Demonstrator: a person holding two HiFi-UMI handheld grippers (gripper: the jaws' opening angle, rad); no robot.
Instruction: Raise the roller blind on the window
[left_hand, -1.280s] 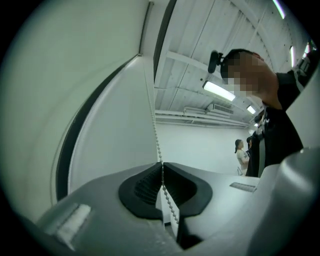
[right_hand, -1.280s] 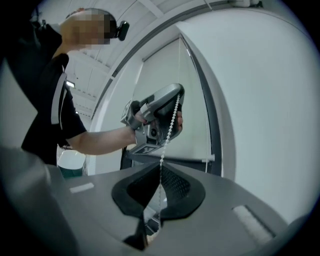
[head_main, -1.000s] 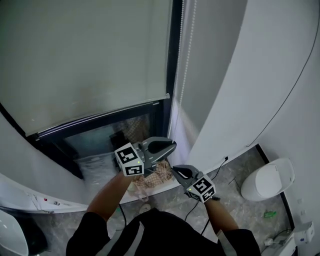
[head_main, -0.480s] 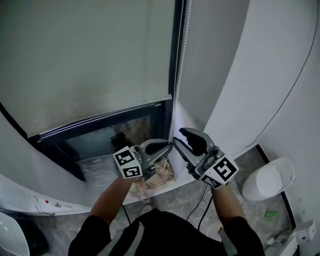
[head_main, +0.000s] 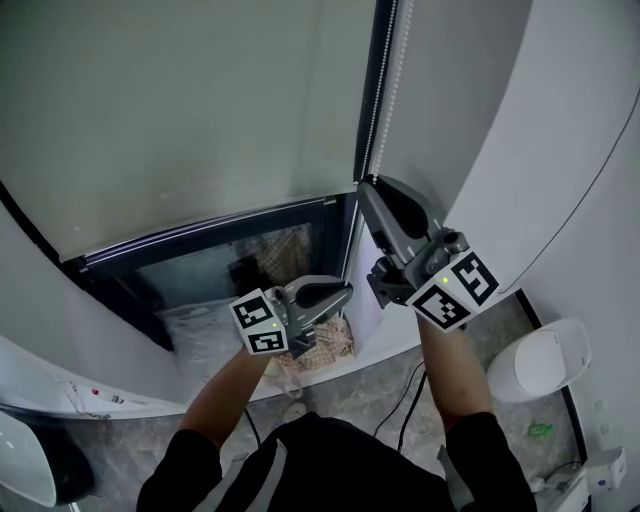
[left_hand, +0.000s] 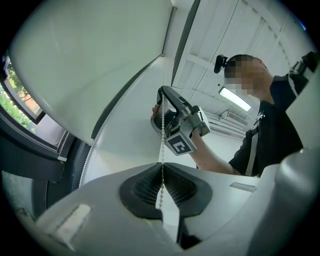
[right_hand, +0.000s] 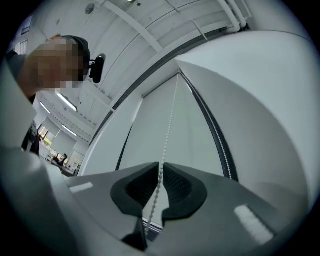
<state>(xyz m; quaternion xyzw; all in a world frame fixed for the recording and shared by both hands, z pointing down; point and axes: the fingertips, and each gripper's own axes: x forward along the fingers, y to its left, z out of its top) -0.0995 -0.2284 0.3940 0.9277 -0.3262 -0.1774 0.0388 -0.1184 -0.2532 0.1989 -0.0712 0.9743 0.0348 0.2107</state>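
Roller blind (head_main: 180, 110): covers most of the window. Its bottom rail hangs level with the right gripper's tips and above the left gripper. A strip of bare window glass (head_main: 225, 268) shows below the rail, off to the left of the left gripper. Judged partly raised, with most of the lift yet to do.

Right gripper (head_main: 368, 190): the upper one, held up at the window's right edge. Its jaws have just been closing and are now drawn nearly together, with the bead chain (right_hand: 169, 125) pinched between the pad tips.

Left gripper (head_main: 347, 290): lower down, below and to the left of the right one. Its jaws are closed, and the same run of chain is nipped between the pads. In its own view the chain rises straight from the pads to the right gripper.

Second run of chain (right_hand: 223, 150): free, to the right of the right gripper's jaws.

Risks:
- Both grippers clamp one run. If the right pulls down while the left keeps hold, the stretch between them only goes slack and may loop or snag.
- The beads are small and the pads grip only at their tips, so a fast pull could let the chain slip through.
- A pull away from the wall instead of along the chain's line may jam the chain or pull it off the drive at the top.
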